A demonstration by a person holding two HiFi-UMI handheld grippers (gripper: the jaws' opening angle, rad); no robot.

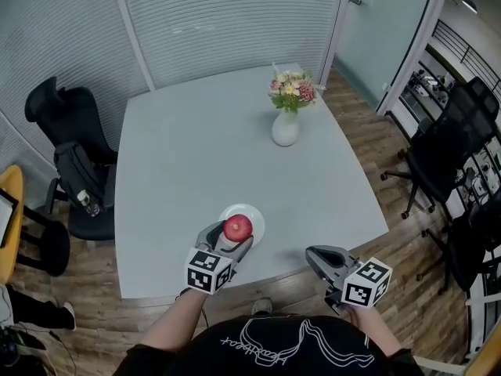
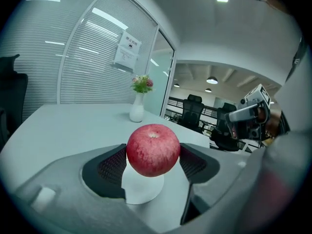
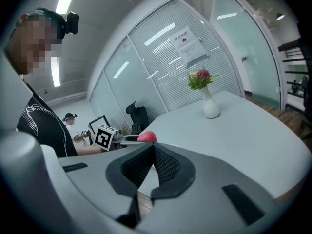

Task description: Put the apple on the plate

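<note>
Nearest: black shirt with white print along the bottom edge of the head view, a bare forearm running up from it to each gripper.

Far left: black office chair standing against the left side of the table.

Left gripper: jaws closed on the apple, one pad on each flank. Apple red, stem end up, held clear between the pads. It sits over the near part of the white plate. Whether it touches the plate, cannot tell. Plate lies close to the table's near edge, left of centre.

Centre, far side of table: white vase, upright, pink and yellow flowers in it. Well apart from the plate.

Right gripper: jaws shut together, nothing between them. Held at the table's near edge, right of the plate and apart from it.

Far right: black office chairs on the wood floor, away from the table.
</note>
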